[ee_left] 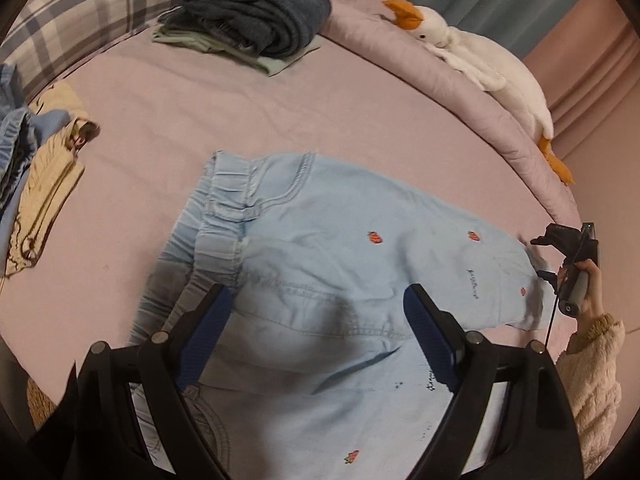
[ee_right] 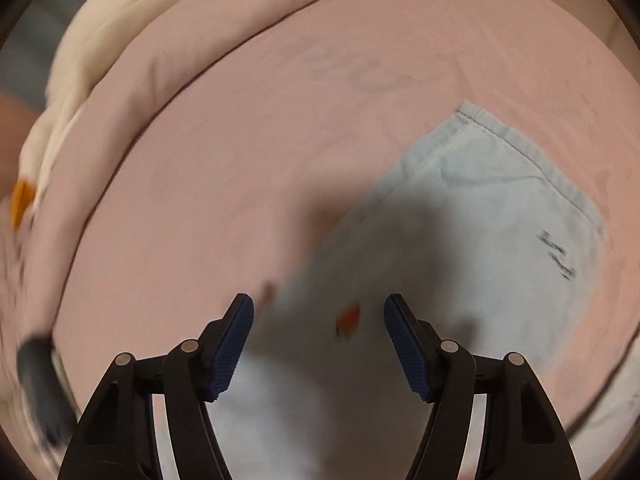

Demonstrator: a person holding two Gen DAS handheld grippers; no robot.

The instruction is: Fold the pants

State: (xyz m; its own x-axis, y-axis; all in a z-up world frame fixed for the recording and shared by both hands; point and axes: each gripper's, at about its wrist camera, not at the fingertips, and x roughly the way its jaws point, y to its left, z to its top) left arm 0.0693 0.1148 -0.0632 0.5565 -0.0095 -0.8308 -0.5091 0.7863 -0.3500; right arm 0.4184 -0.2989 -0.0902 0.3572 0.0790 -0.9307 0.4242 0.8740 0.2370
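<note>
on the pink bed [ee_left: 168,120], pants [ee_left: 320,248] lie under both open grippers.

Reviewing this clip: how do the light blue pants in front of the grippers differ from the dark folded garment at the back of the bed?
The light blue pants lie spread out and unfolded; the dark folded garment is a compact bundle. The pants carry small red motifs; the dark garment looks plain. The pants lie directly on the pink bedspread; the dark garment sits on a green piece. Both are clothing.

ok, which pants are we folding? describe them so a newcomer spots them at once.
Start from the pink bed. The pants lie spread across its near middle, right under the open left tongs, apart from the folded stack at the far end and the clothes pile on the left. They are the only pale blue denim pair with small red embroidered strawberries and an elastic waistband.
</note>
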